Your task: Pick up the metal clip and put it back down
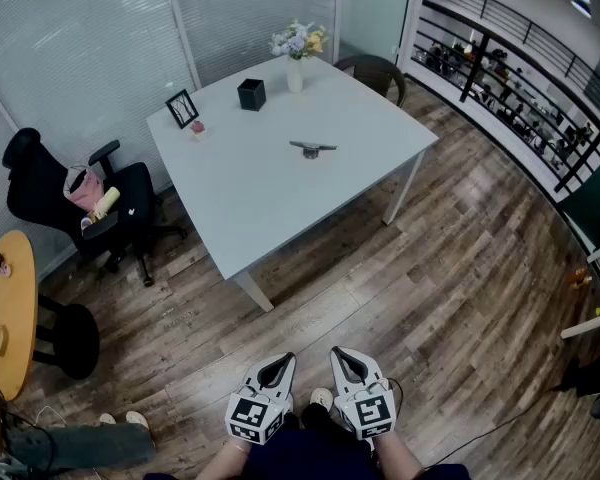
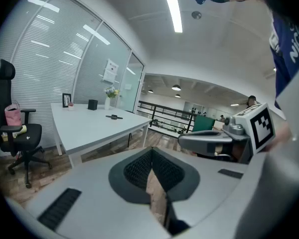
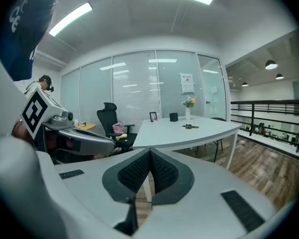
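Observation:
The metal clip (image 1: 312, 149) lies near the middle of the white table (image 1: 250, 188); it shows small and dark in the left gripper view (image 2: 114, 116) and the right gripper view (image 3: 191, 126). My left gripper (image 1: 277, 368) and right gripper (image 1: 344, 362) hang side by side low in the head view, close to my body and far from the table. Both are shut, jaws meeting, with nothing between them (image 2: 152, 168) (image 3: 150, 169).
On the table's far side stand a photo frame (image 1: 182, 108), a black cup (image 1: 251, 94) and a vase of flowers (image 1: 296, 53). A black office chair (image 1: 75, 203) with a pink bag stands left of the table, a round wooden table (image 1: 5, 313) further left. Wooden floor lies between me and the table.

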Demonstrator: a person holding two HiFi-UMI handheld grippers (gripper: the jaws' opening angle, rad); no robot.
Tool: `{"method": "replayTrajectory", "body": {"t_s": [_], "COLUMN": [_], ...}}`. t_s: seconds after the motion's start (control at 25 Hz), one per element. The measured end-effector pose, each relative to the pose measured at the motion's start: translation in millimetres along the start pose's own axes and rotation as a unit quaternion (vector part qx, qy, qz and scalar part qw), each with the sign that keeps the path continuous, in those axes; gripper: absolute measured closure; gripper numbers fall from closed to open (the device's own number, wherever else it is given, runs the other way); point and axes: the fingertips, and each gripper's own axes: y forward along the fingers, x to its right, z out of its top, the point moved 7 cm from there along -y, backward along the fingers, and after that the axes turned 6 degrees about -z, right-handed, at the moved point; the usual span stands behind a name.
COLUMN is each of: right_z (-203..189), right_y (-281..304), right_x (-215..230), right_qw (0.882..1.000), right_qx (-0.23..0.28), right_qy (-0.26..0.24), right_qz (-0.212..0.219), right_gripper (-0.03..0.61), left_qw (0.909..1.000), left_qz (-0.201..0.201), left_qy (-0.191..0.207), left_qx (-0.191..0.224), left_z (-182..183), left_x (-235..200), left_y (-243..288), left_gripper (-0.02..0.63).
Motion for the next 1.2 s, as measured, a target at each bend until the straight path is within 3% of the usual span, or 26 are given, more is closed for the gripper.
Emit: {"method": "replayTrajectory", "body": {"t_s": [0.16,0.44,0.6,0.64,0.68,0.76,0.84,0.92,1.04,1.2], "right_z": [1,5,5,6,6,6,6,5,6,5], "right_y": [-10,-17,-18,-19,-19,-20,-21,-20,-17,-20], "right_x": [-14,-37,-37,-37,-38,-40,-41,-45,-51,-58], "right_qw": [1.0,1.0,0.999,0.998,0.998,0.999,0.999,0.999,0.999,0.999], "right_qx": [0.008,0.011,0.02,0.022,0.023,0.023,0.025,0.021,0.015,0.014], "right_qy": [-0.002,-0.015,0.017,0.025,0.029,0.031,0.03,0.027,0.022,0.022], "right_qz": [-0.024,-0.025,-0.044,-0.044,-0.042,-0.033,-0.031,-0.03,-0.03,-0.04], "right_gripper": [0.571,0.571,0.568,0.563,0.51,0.332,0.263,0.188,0.153,0.15], "left_qw": [0.9999,0.9997,0.9993,0.9992,0.999,0.9984,0.9979,0.998,0.9983,0.9975], "left_qz": [-0.007,-0.019,-0.022,-0.024,-0.028,-0.039,-0.045,-0.043,-0.042,-0.061], "left_qy": [0.009,0.009,0.009,0.007,0.002,-0.012,-0.022,-0.024,-0.021,-0.02], "left_qx": [0.007,0.015,0.028,0.032,0.035,0.04,0.042,0.039,0.033,0.032], "left_z": [3,-3,0,0,0,-2,-4,-5,-5,-4], "left_x": [-3,3,1,0,-1,-2,-3,-7,-14,-15], "left_y": [-20,-42,-49,-51,-54,-57,-60,-63,-66,-68], "left_gripper": [0.611,0.611,0.61,0.609,0.604,0.488,0.345,0.269,0.219,0.21]}}
